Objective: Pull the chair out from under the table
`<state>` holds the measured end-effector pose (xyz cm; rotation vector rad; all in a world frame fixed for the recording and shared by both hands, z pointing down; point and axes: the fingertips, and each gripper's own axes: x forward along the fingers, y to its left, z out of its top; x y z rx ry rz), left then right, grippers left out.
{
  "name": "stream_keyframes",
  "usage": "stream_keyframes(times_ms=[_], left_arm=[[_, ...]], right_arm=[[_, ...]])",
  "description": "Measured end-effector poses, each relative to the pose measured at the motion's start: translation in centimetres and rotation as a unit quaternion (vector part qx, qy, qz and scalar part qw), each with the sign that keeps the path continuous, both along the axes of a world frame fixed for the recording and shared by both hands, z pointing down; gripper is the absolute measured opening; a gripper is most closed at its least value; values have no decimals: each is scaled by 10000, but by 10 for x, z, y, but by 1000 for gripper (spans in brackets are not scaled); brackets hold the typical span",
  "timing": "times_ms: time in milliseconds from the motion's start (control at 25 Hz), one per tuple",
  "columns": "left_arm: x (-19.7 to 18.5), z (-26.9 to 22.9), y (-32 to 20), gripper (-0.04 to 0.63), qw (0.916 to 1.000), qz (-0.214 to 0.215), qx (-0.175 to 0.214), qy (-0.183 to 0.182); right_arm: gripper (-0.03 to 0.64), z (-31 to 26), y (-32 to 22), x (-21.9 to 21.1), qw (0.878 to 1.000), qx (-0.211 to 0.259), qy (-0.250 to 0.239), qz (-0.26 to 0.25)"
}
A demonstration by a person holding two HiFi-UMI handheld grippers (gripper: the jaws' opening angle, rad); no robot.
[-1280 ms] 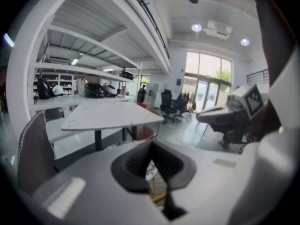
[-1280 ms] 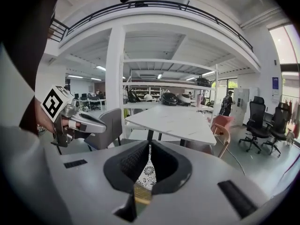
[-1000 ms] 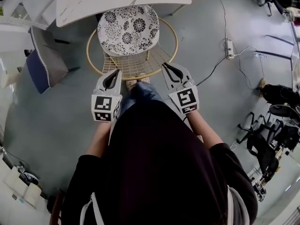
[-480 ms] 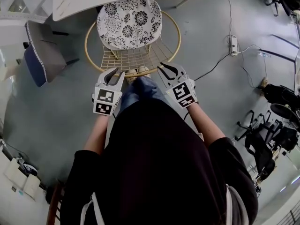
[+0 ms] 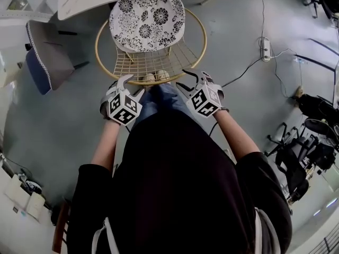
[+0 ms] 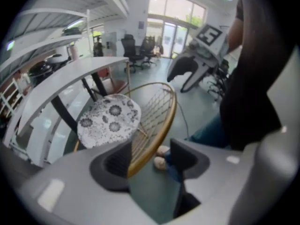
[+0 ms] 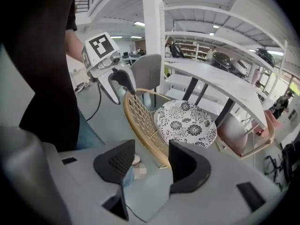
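Now, chair back facing person; left gripper, right gripper jaws just opened, rim between.

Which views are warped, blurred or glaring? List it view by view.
Head view: evenly lit, sharp, floor bowed toward the corners. Left gripper view: fisheye curves the table, bright windows wash out, near fingers soft, black vignette. Right gripper view: same bowing on the beams, crisper.
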<state>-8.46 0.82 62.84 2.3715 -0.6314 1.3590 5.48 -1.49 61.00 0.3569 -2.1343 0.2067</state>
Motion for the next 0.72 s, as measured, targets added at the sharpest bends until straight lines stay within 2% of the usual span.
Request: stream_keyframes(times_ms=[120, 240, 320, 400, 480, 560, 640, 720], left_arm=[[3, 14, 11, 264, 9972, 646, 8, -369], [1, 30, 14, 268, 9863, 1347, 224, -930], [-2, 41, 15, 268, 9746, 1764, 341, -1338], [-3, 51, 13, 267, 9640, 2057, 409, -1632], [-3, 61, 11, 267, 9545, 2302, 495, -1829], [-3, 70, 10, 265, 9455, 2532, 514, -1983], [-6, 78, 9, 262, 9379, 2704, 472, -2123], [-10, 84, 9, 235, 9264, 2912, 536, -2328]], right_arm=[[202, 16, 6, 2, 9976, 83, 425, -548], [207, 33, 5, 5, 9884, 335, 965, -1127], [207, 45, 2, 6, 9746, 627, 1419, -1615], [207, 58, -1, 9, 9536, 920, 1905, -2144], [207, 72, -4, 12, 9295, 1168, 2350, -2592], [206, 82, -9, 12, 9123, 1357, 2613, -2846], [206, 89, -12, 10, 9069, 1417, 2712, -2898], [206, 95, -13, 11, 9053, 1394, 2792, -2883]])
